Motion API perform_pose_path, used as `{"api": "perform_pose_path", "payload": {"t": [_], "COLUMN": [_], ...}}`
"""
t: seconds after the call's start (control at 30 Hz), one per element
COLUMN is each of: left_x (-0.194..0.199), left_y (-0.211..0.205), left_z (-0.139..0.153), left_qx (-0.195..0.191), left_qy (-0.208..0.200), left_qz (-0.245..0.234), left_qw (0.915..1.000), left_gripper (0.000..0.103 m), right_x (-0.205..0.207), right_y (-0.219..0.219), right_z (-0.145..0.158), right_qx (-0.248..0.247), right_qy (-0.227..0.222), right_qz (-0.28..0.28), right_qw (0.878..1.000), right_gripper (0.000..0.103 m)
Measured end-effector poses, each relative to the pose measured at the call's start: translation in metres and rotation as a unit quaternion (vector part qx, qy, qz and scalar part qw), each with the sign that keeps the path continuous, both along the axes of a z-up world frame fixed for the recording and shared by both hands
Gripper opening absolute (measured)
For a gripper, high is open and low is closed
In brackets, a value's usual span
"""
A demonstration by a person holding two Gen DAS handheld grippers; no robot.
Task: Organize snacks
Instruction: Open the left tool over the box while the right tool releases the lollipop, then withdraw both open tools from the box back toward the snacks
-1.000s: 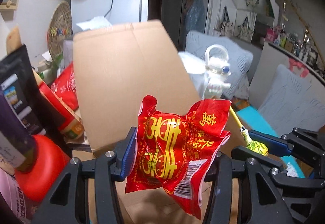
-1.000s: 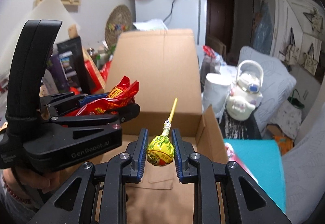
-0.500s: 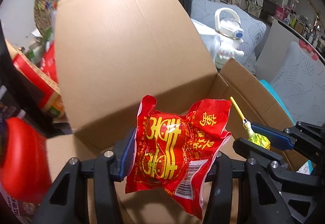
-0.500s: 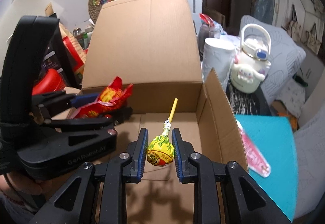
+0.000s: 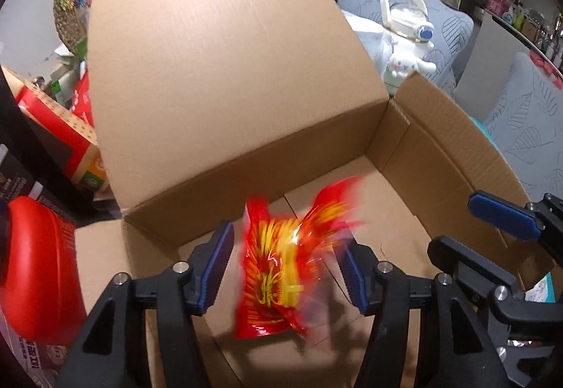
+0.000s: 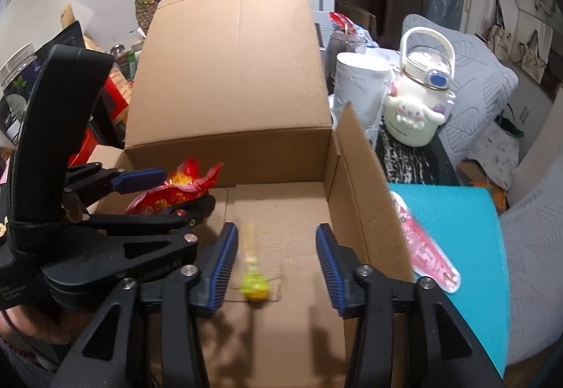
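Note:
An open cardboard box stands in front of both grippers. My left gripper is open above it, and a red and yellow snack packet is blurred between its fingers, falling free. My right gripper is open too, and a yellow-green lollipop with a yellow stick is blurred between its fingers over the box floor. The left gripper also shows in the right wrist view at the box's left edge, with the red packet still between its fingers.
A white cartoon water bottle stands right of the box. A pink packet lies on a teal surface. A red container and boxes crowd the left. Grey cushions lie at right.
Both grippers tipped down over the box and opened. The red packet and the lollipop, held shut before, are now loose and dropping.

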State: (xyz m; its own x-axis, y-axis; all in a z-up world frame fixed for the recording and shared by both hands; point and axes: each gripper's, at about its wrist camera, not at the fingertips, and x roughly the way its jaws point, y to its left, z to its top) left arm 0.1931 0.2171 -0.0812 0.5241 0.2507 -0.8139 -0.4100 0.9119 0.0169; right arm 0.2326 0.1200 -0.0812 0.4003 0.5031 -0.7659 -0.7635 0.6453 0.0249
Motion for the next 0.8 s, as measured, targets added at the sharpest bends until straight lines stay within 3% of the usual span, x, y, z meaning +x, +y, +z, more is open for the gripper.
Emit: {"api": "perform_pose_path", "payload": {"t": [0.1, 0.5, 0.8], "left_x": [-0.004, -0.024, -0.052], "left_y": [-0.002, -0.017, -0.05], "left_z": [0.005, 0.038, 0.075], "left_qx": [0.015, 0.019, 0.031], "left_qy": [-0.005, -0.055, -0.114], "left_qz": [0.004, -0.011, -0.056], "left_qw": [0.9999, 0.9983, 0.9914], "left_gripper": [0.075, 0.075, 0.075], "right_x": [-0.002, -0.018, -0.045], "right_y": [-0.003, -0.028, -0.063], "right_z": [0.003, 0.026, 0.057], "right_qx": [-0.005, 0.01, 0.027], "right_qy": [-0.013, -0.049, -0.093], "right_qz": [-0.002, -0.021, -0.051], "right_qw": [1.0, 0.999, 0.994], "right_gripper": [0.046, 0.046, 0.046]}}
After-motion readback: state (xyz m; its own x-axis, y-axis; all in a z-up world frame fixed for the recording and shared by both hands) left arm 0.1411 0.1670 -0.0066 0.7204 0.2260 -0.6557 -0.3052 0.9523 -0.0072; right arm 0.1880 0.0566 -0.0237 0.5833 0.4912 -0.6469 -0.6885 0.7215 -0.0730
